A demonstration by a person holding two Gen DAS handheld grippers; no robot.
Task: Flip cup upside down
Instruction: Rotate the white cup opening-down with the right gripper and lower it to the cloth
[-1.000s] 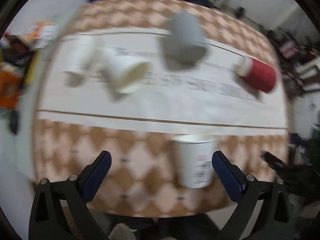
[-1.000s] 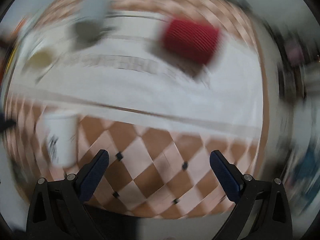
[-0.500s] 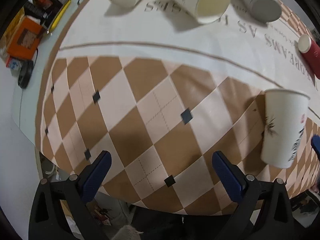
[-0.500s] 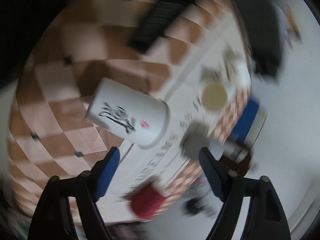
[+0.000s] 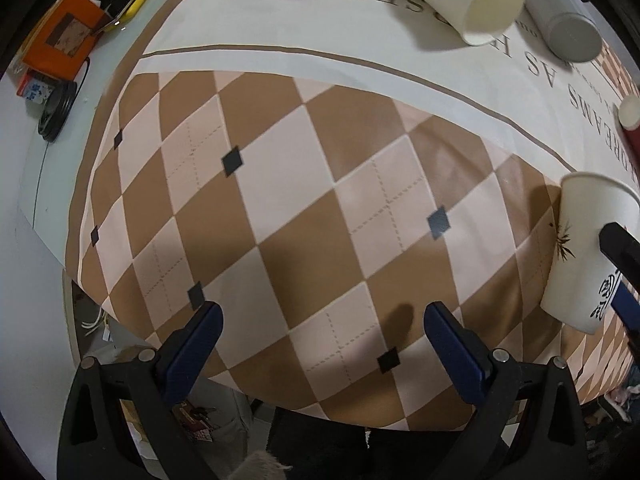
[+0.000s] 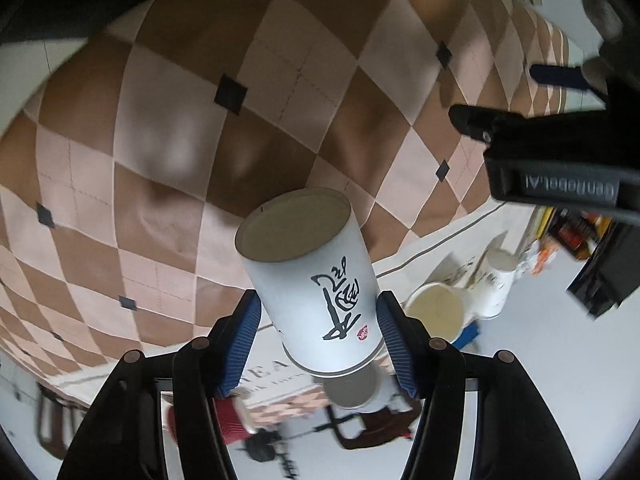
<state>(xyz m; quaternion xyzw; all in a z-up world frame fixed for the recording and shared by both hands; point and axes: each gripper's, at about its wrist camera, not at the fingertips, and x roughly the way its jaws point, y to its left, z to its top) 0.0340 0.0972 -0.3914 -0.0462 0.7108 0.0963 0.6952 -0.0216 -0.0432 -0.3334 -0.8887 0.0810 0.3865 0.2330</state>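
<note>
A: Cup — which one, and where is it?

B: On the checked tablecloth (image 5: 304,184), the biggest thing in both views. The white paper cup with black brush lettering (image 6: 316,280) sits low and central in the right wrist view, and at the far right edge (image 5: 588,256) of the left wrist view, upright with its rim uppermost.

A: Is it gripped?

B: The right gripper (image 6: 318,332) has its blue pads on either side of the cup wall near the rim, clenched on it as far as I can judge. That camera is rolled over, so the cup's base faces into the frame; I read this as a wrist pre-turned so that unwinding it inverts the cup.

A: And the other tongs?

B: The left gripper (image 5: 320,344), at the bottom of its frame, stands released and wide, holding nothing, parked over bare checks.

A: Room to turn?

B: The table edge runs close along the lower left. The lying paper cup (image 5: 460,0), grey tumbler (image 5: 560,16) and red cup (image 5: 631,120) keep to the upper right, well apart.
</note>
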